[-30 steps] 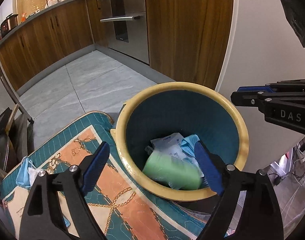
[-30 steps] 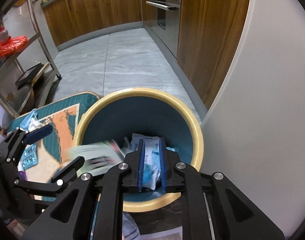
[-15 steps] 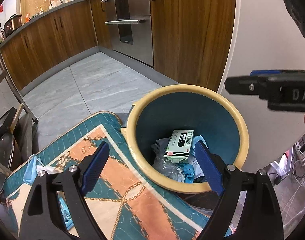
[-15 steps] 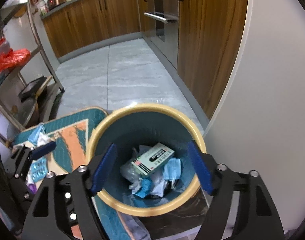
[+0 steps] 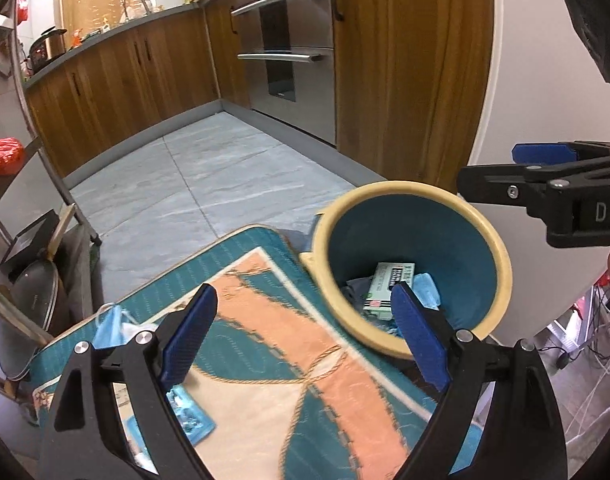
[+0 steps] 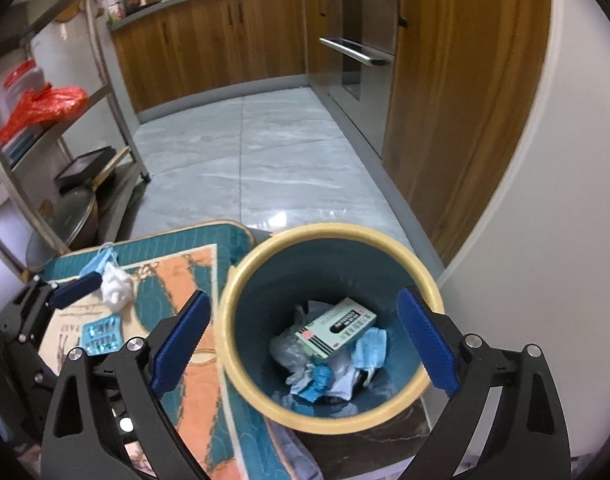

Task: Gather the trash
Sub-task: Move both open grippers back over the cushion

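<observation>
A teal bin with a yellow rim (image 6: 241,272) (image 5: 501,248) stands at the mat's right edge. Inside lie a green medicine box (image 6: 335,326) (image 5: 389,284), a blue face mask (image 6: 371,346) and crumpled wrappers. My right gripper (image 6: 305,340) is open and empty above the bin. My left gripper (image 5: 301,332) is open and empty over the mat, left of the bin. On the mat lie a blue mask (image 6: 99,260) (image 5: 107,326), a white crumpled tissue (image 6: 117,286) and a blue blister pack (image 6: 103,332) (image 5: 189,416).
The teal and orange patterned mat (image 5: 289,380) (image 6: 193,280) covers the surface. A metal rack (image 6: 45,184) with pans and a red bag stands at the left. Wooden cabinets (image 5: 137,72), an oven (image 5: 289,52) and a white wall (image 6: 545,240) lie beyond a grey tiled floor.
The green box dropped from my left gripper into the bin. My right gripper opened. Both grippers have risen and pulled back, the left one shifting left over the mat.
</observation>
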Demonstrator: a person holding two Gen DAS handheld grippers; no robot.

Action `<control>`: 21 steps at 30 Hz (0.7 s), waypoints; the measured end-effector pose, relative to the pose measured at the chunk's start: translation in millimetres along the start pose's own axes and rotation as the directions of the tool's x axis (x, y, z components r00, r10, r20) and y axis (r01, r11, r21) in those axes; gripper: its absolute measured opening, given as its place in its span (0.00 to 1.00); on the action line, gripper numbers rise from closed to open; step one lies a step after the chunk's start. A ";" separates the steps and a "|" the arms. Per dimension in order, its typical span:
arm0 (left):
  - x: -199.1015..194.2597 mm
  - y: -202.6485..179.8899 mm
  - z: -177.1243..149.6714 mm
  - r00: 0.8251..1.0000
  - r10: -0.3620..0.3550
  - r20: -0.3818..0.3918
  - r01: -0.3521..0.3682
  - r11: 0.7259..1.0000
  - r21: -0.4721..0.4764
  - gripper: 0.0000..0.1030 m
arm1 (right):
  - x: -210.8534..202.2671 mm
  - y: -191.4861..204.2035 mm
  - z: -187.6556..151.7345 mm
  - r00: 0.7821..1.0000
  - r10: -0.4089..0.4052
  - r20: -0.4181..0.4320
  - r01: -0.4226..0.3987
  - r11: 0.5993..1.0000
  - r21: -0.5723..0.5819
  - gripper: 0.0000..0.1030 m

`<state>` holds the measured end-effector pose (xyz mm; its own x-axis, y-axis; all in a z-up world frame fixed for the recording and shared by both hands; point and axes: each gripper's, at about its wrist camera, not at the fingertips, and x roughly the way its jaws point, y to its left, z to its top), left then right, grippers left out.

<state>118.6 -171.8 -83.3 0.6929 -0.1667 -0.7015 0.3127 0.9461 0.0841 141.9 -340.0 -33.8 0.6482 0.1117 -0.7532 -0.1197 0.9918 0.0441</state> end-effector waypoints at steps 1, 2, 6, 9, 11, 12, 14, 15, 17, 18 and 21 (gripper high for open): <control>-0.9 3.6 -0.7 1.000 0.006 -0.001 -0.006 1.000 -0.004 0.85 | -0.6 3.1 0.3 1.000 0.002 0.002 -0.002 1.000 -0.004 0.92; -2.2 8.1 -1.6 1.000 0.012 -0.004 -0.012 1.000 -0.012 0.85 | -0.9 6.3 0.4 1.000 0.006 0.004 -0.006 1.000 -0.008 0.92; -8.1 26.7 -6.3 0.999 0.030 -0.010 -0.031 0.999 -0.040 0.85 | 0.9 18.0 1.9 1.000 0.011 0.001 -0.011 1.000 -0.020 0.92; -12.5 38.0 -9.9 0.999 0.049 -0.011 -0.050 0.998 -0.042 0.85 | 4.7 25.4 2.0 1.000 0.016 -0.006 -0.016 1.000 -0.026 0.92; -16.1 46.0 -13.1 0.998 0.060 -0.016 -0.061 0.997 -0.050 0.85 | 8.6 32.4 2.3 1.000 0.017 -0.015 -0.018 0.999 -0.029 0.92; -16.2 48.4 -13.4 0.998 0.064 -0.017 -0.064 0.996 -0.054 0.85 | 11.1 36.8 2.4 1.000 0.020 -0.018 -0.021 0.999 -0.028 0.92; -21.0 57.4 -16.5 0.997 0.076 -0.017 -0.077 0.995 -0.058 0.85 | 14.8 43.3 3.4 0.999 0.025 -0.025 -0.026 0.999 -0.024 0.92; -23.9 61.1 -17.6 0.996 0.083 -0.019 -0.084 0.995 -0.058 0.85 | 17.1 47.3 3.9 0.999 0.031 -0.028 -0.031 0.999 -0.020 0.92; -31.5 68.3 -19.9 0.996 0.083 -0.018 -0.084 0.995 -0.053 0.85 | 21.3 55.3 4.6 0.999 0.039 -0.031 -0.039 0.999 -0.014 0.92; -37.7 74.3 -19.0 0.996 0.083 -0.014 -0.083 0.995 -0.046 0.85 | 23.5 59.1 5.4 0.999 0.043 -0.033 -0.043 0.999 -0.014 0.92; -56.4 101.6 -12.2 0.994 0.105 0.008 -0.104 0.992 -0.064 0.85 | 30.2 69.1 8.2 0.998 0.048 -0.036 -0.048 0.999 -0.021 0.92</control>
<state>103.3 -62.9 -43.9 0.7268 -0.0688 -0.6834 0.1964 0.9742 0.1108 159.3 -267.6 -48.2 0.6142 0.1565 -0.7735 -0.1666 0.9838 0.0668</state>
